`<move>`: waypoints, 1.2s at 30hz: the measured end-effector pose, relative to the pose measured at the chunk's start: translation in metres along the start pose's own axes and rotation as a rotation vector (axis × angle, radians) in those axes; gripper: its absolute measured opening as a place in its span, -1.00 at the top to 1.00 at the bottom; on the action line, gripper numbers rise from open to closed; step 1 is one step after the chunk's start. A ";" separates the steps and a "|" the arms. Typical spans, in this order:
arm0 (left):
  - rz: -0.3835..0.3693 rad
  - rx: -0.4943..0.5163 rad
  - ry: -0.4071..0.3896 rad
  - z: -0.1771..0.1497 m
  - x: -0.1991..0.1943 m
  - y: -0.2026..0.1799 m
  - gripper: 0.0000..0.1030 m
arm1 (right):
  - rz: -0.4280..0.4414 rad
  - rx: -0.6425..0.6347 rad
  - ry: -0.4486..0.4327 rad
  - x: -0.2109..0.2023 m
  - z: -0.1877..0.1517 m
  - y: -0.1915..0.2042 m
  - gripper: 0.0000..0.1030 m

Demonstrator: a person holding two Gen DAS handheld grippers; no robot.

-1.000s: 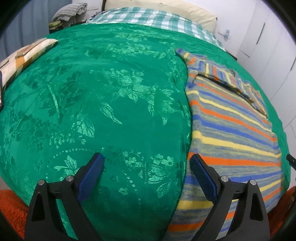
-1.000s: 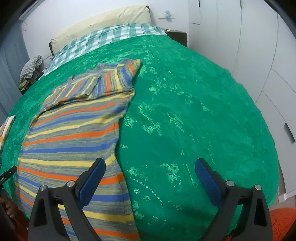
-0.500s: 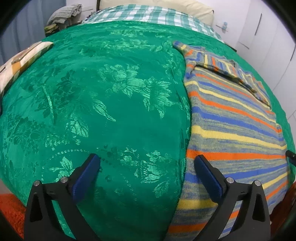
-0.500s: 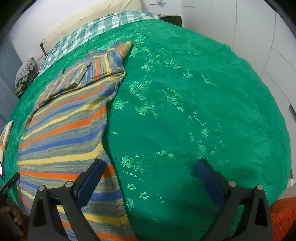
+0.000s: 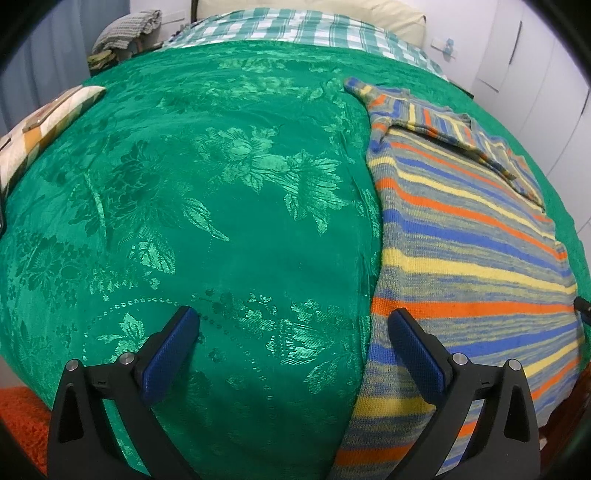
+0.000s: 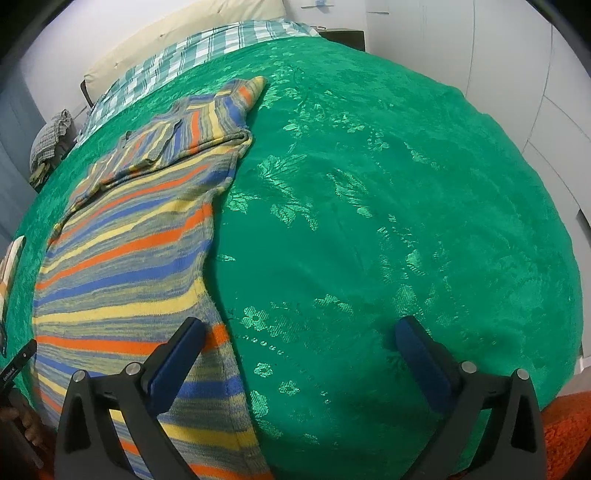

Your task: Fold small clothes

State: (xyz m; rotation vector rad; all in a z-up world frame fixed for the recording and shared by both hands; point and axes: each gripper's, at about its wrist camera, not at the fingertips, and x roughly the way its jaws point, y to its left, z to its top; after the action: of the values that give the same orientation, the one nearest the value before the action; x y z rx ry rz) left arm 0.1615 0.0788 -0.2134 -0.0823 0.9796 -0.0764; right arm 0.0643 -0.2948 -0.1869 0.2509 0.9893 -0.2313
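Note:
A striped knit sweater in grey, blue, orange and yellow lies flat on the green bedspread, its sleeves folded across the top. In the left wrist view it is at the right. My left gripper is open and empty, low over the near edge, its right finger over the sweater's left hem. In the right wrist view the sweater is at the left. My right gripper is open and empty, its left finger over the sweater's right hem.
A checked sheet and a cream pillow lie at the head of the bed. A folded patterned cloth sits at the bed's left edge. White wardrobes stand at the right. An orange rug lies below.
Both grippers have moved forward and down toward the bed's near edge, closer to the sweater's bottom hem. Both stay open.

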 end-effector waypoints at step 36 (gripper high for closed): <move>0.003 0.002 0.001 0.000 0.001 -0.002 -0.99 | -0.018 -0.012 0.000 0.001 -0.002 0.002 -0.99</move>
State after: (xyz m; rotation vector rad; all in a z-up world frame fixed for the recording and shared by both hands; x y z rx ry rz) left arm 0.1620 0.0771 -0.2141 -0.0792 0.9803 -0.0743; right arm 0.0636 -0.2927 -0.1888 0.2308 0.9925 -0.2415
